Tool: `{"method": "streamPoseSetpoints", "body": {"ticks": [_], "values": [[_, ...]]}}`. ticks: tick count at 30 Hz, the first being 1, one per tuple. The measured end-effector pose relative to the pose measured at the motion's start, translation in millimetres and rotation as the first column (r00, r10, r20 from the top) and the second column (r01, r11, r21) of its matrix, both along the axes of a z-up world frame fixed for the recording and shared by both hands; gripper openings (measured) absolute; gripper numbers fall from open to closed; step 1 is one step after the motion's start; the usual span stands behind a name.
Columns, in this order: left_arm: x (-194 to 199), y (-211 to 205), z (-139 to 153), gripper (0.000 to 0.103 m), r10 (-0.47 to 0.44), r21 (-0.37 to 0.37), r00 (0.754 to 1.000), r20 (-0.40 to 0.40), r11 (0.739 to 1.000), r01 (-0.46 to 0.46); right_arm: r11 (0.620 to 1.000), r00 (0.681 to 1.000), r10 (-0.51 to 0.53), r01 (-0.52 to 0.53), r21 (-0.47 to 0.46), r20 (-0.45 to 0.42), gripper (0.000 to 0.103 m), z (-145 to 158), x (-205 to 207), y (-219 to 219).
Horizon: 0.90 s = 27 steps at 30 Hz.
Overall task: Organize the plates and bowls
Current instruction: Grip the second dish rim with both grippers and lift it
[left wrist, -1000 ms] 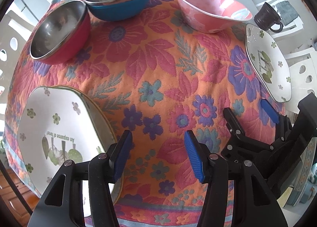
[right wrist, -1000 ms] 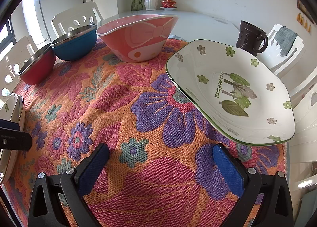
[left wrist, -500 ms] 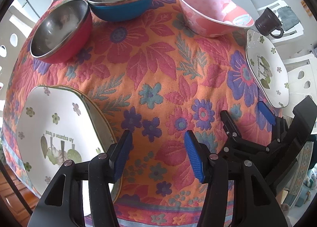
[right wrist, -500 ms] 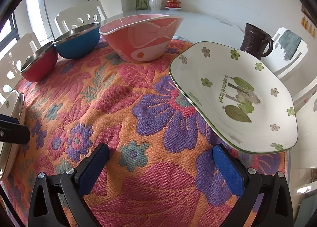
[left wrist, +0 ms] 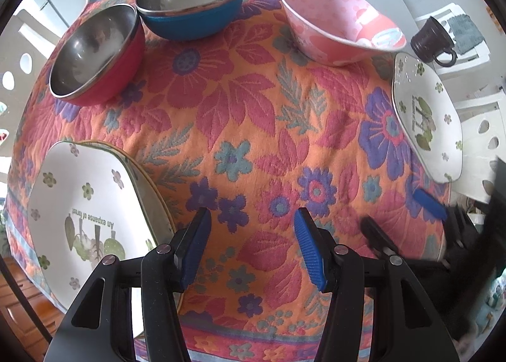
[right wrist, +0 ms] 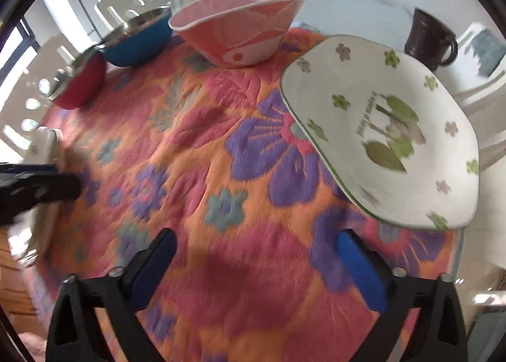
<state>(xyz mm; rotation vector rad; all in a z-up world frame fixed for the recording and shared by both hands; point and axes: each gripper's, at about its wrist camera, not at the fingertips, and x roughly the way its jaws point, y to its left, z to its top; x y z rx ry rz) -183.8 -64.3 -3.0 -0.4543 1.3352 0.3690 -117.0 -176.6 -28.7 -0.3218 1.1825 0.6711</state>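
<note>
From the left wrist view, the left gripper (left wrist: 251, 245) is hanging over a woven floral cloth (left wrist: 240, 115) — thick, ribbed, orange with red and purple blooms — its ribbed blue pads spread partway with nothing between them. A stack of white glazed plates (left wrist: 88, 203), angular-sided with printed leaves, is lying flat just left of the left pad, lettering upside down to the camera. Beyond are sitting a red bowl (left wrist: 98, 55) and a blue bowl (left wrist: 193, 4), both round and steel-lined, and a pink patterned bowl (left wrist: 338, 23) with a flared, uneven rim. A single matching plate (left wrist: 427, 121) is lying at the cloth's right edge, its long axis running away from the camera, near a dark ribbed mug (left wrist: 431, 42). The right gripper (left wrist: 401, 216) is showing blurred at lower right.

From the right wrist view, the right gripper (right wrist: 253, 264) is standing wide yet has just been closing — only cloth between its pads. The single plate is lying ahead and right, apart from the pads, on the pale counter (right wrist: 348, 1).
</note>
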Motion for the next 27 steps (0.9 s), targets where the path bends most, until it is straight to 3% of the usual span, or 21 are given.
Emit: {"method": "streamPoseSetpoints", "body": {"ticks": [5,10,15,18,22,27], "values": [[19.8,-3.3,11.3,0.052,0.004,0.009,1.000,0.015,1.000,-0.004,0.989,0.998,-0.044,0.050,0.140,-0.042,0.093,59.2,26.7,-46.4],[52.1,-17.6,20.4,0.053,-0.012,-0.015,0.999,0.048,1.000,0.013,0.972,0.994,-0.097,0.106,0.208,-0.055,0.092,84.9,85.3,-76.3],[87.4,-45.4,17.0,0.053,-0.083,-0.019,0.992,0.092,0.996,0.085,0.974,0.987,-0.139,0.151,0.166,-0.084,0.072,76.0,145.9,-92.8],[104.2,-58.9,7.6,0.053,-0.087,-0.047,0.991,0.104,0.995,0.092,0.977,0.985,-0.126,0.144,0.155,-0.121,0.067,62.1,170.1,-92.6],[122.8,-72.4,-1.2,0.053,-0.089,-0.090,0.988,0.124,0.991,0.101,0.984,0.982,-0.118,0.135,0.114,-0.147,0.064,42.1,179.7,-97.9],[141.5,-79.0,-15.4,0.052,-0.085,-0.130,0.989,0.123,0.986,0.100,0.982,0.979,-0.097,0.124,0.143,-0.181,0.049,25.5,184.2,-95.5]]}}
